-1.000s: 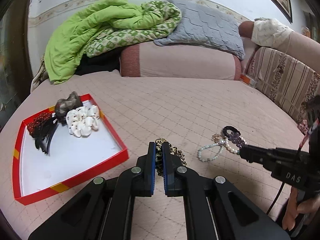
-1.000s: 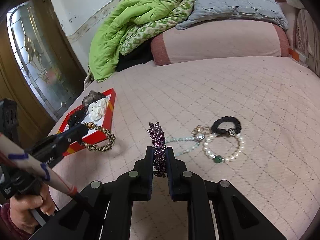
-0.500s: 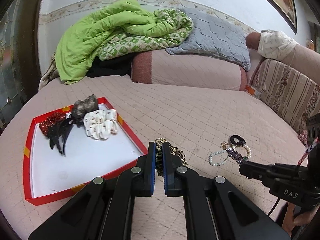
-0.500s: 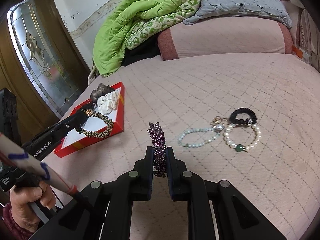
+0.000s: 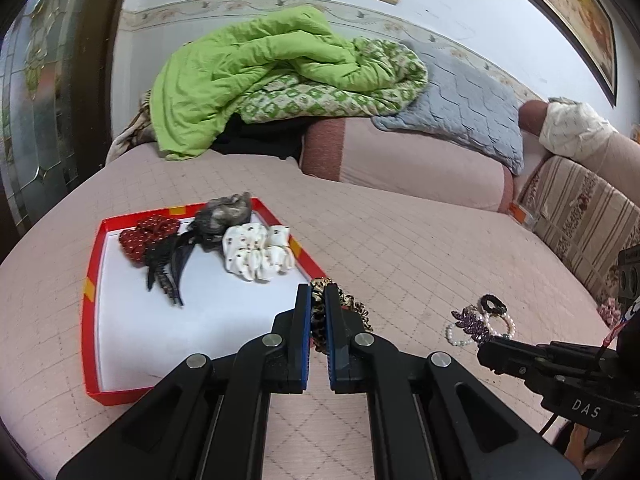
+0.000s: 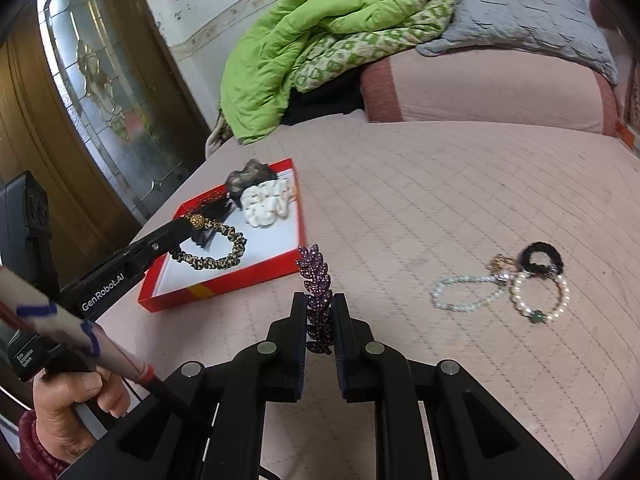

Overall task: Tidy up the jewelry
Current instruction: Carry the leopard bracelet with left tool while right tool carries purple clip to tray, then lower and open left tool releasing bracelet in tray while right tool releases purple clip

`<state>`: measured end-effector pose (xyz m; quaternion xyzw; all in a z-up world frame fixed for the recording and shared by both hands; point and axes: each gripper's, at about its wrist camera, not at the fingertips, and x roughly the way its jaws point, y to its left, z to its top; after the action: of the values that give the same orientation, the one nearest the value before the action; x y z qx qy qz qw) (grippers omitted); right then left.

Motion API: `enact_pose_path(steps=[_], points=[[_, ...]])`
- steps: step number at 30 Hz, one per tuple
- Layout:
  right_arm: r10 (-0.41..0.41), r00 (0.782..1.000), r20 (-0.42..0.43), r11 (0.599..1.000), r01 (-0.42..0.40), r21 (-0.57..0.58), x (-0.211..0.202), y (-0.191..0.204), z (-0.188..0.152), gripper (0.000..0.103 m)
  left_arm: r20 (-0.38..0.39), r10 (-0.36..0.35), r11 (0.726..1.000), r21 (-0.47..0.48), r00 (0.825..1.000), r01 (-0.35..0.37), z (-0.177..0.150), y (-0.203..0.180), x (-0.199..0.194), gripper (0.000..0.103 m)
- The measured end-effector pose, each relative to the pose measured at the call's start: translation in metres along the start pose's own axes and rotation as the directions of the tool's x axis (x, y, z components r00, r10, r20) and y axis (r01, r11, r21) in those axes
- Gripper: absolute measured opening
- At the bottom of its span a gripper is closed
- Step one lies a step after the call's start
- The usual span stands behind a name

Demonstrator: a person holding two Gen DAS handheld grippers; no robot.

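Note:
My left gripper point(image 5: 318, 300) is shut on a leopard-print bracelet point(image 5: 320, 316) and holds it over the near right edge of the red tray point(image 5: 90, 280); the right wrist view shows the bracelet point(image 6: 212, 256) hanging above the tray's white floor point(image 6: 272, 248). My right gripper point(image 6: 319, 308) is shut on a purple leaf-shaped hair clip point(image 6: 318, 292), held above the bed right of the tray. A pale green bead bracelet point(image 6: 464, 292), a pearl bracelet point(image 6: 540, 296) and a black scrunchie point(image 6: 540, 258) lie on the bed to the right.
In the tray lie a red dotted scrunchie point(image 5: 146, 236), a black claw clip point(image 5: 168, 268), a grey scrunchie point(image 5: 224, 216) and a white scrunchie point(image 5: 256, 252). A green quilt point(image 5: 260, 68), grey pillow point(image 5: 464, 108) and bolster point(image 5: 400, 160) lie behind. A glass door point(image 6: 104, 92) stands left.
My left gripper has carried the leopard-print bracelet left from the bed to above the tray. My right gripper with the purple clip has pulled back from the loose bracelets.

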<state>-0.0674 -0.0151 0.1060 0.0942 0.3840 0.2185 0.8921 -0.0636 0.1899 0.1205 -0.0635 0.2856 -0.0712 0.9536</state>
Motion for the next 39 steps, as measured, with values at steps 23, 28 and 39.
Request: enact_pose_path(steps=[23,28,39], points=[[0.054,0.997,-0.058,0.988,-0.061,-0.143,0.050,0.086,0.028,0.013,0.010,0.085,0.988,-0.134,0.996,-0.083,0.012,0.077,-0.008,0.006],[0.063,0.996,-0.070,0.984,-0.074,-0.163,0.063,0.101,0.034,0.013,0.004,0.107,0.982,-0.160,0.994,-0.105,0.016,0.097,-0.005,0.006],[0.077,0.989,-0.124,0.982,-0.096,-0.163,0.110,0.123,0.055,0.013,-0.121,0.177,0.949,-0.242,0.977,-0.202,0.017,0.166,0.034,0.006]])
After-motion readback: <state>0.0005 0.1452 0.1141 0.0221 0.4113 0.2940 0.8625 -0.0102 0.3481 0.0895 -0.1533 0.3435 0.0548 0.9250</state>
